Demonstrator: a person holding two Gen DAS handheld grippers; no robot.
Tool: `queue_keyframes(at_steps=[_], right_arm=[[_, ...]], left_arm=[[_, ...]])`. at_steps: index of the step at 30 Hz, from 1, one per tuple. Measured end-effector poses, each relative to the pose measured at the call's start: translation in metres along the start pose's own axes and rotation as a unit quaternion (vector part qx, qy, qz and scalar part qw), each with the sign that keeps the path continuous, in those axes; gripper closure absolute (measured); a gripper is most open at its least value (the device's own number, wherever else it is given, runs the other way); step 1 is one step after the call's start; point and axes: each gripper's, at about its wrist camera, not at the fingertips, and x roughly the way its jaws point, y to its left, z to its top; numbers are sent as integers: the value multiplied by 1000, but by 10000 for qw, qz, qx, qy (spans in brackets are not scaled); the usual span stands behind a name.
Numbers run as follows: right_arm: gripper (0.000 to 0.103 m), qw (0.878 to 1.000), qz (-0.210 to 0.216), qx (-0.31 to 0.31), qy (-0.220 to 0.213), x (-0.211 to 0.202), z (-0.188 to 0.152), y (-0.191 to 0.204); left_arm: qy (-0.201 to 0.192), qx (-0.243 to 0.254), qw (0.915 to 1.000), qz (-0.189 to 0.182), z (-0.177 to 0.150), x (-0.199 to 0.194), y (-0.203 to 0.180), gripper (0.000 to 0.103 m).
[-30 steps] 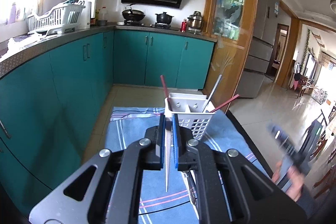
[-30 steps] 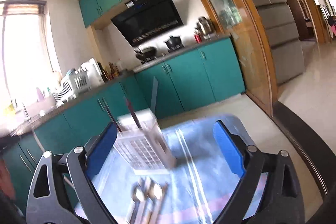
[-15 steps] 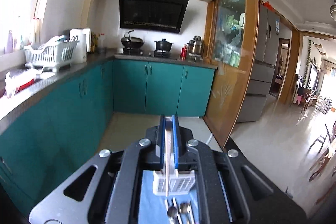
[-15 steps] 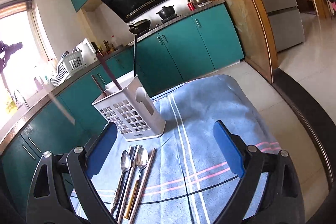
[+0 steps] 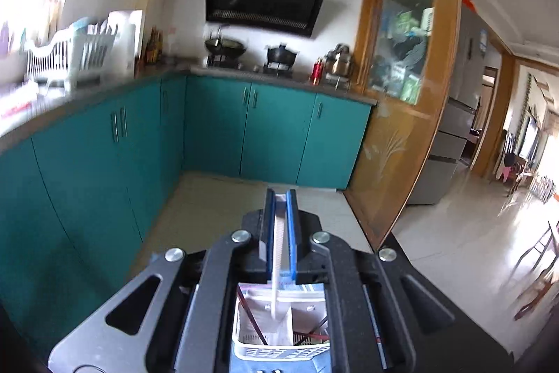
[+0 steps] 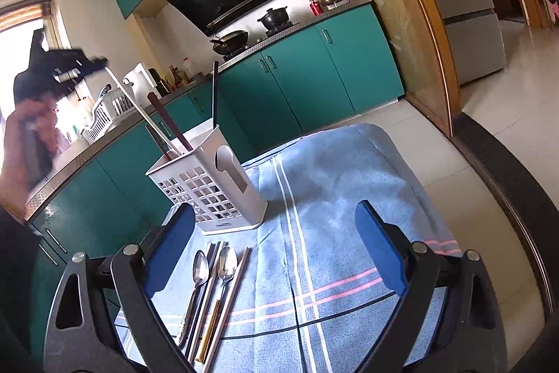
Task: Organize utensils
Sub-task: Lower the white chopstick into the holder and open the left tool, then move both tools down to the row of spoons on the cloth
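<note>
A white chopstick [image 5: 278, 254] is clamped between the closed jaws of the left gripper [image 5: 279, 233] above the white utensil holder [image 6: 209, 187], its tip dipped inside, while the right gripper [image 6: 276, 254] is held wide open, empty, over spoons [image 6: 213, 271] laid on the blue cloth [image 6: 349, 198].

The left gripper [image 5: 279, 233], clamped on a thin white chopstick [image 5: 277, 254], has risen above the white perforated plastic utensil holder [image 5: 279, 348], its lower end now inside a compartment.
</note>
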Motion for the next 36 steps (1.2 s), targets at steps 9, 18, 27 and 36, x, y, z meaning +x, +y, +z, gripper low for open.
queue_keyframes(at_steps=[9,18,27,36], right_arm=[[12,9998,34,-162,85,3,-2,6],[12,9972,-27,-739,137,1,-11,28],[12,9898,156,-1265,640,-2,-40,63],[12,9807,140,-1657,1025,-12,-78,82]], left_arm=[[494,176,9983,238,-65,18,21,41],[166,1135,9923,470,-176,-108,4,6],[1382,561,9888,-9,-268,-98,16,10],[1803,775,9805,-106,-292,-99,3,11]])
